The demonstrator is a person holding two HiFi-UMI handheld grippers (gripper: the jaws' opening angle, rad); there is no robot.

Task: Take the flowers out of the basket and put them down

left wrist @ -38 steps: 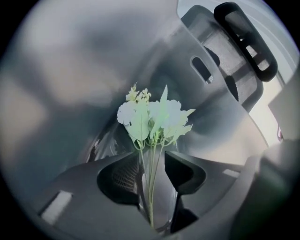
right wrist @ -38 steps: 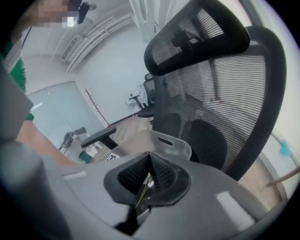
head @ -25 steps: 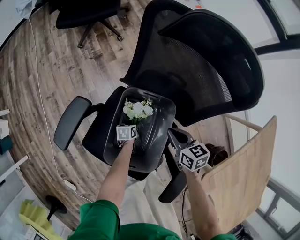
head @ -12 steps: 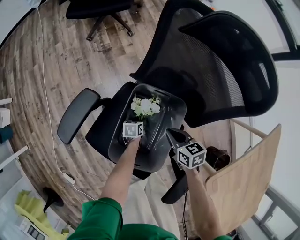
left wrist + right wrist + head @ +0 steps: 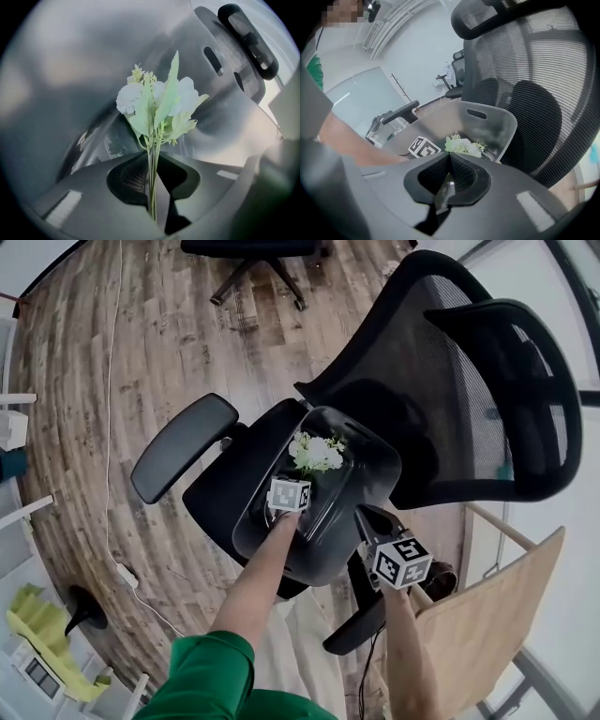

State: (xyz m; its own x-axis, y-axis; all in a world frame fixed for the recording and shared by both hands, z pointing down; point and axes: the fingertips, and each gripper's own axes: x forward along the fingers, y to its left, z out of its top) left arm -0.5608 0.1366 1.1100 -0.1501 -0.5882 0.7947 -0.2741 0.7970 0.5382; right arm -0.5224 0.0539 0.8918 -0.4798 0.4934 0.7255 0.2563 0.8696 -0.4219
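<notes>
A small bunch of white flowers (image 5: 317, 454) with green leaves stands in a dark plastic basket (image 5: 380, 460) on an office chair's seat. My left gripper (image 5: 295, 480) reaches down into the basket. In the left gripper view its jaws (image 5: 157, 161) are closing round the thin green stems of the flowers (image 5: 154, 105), with a narrow gap still showing beside them. My right gripper (image 5: 367, 517) sits at the basket's right rim. In the right gripper view its jaws (image 5: 450, 157) are shut with a shiny sliver of the rim between them, and the flowers (image 5: 463, 146) show beyond.
The basket rests on a black mesh office chair (image 5: 469, 381) with an armrest (image 5: 183, 446) at the left. A wooden board (image 5: 497, 615) stands at the right. Wood floor surrounds the chair, with a white cable (image 5: 108, 474) and a second chair base (image 5: 258, 263) far off.
The head view has shifted, so chair and basket sit further right in the picture. My left gripper stays down in the basket at the flowers; the right stays at the rim.
</notes>
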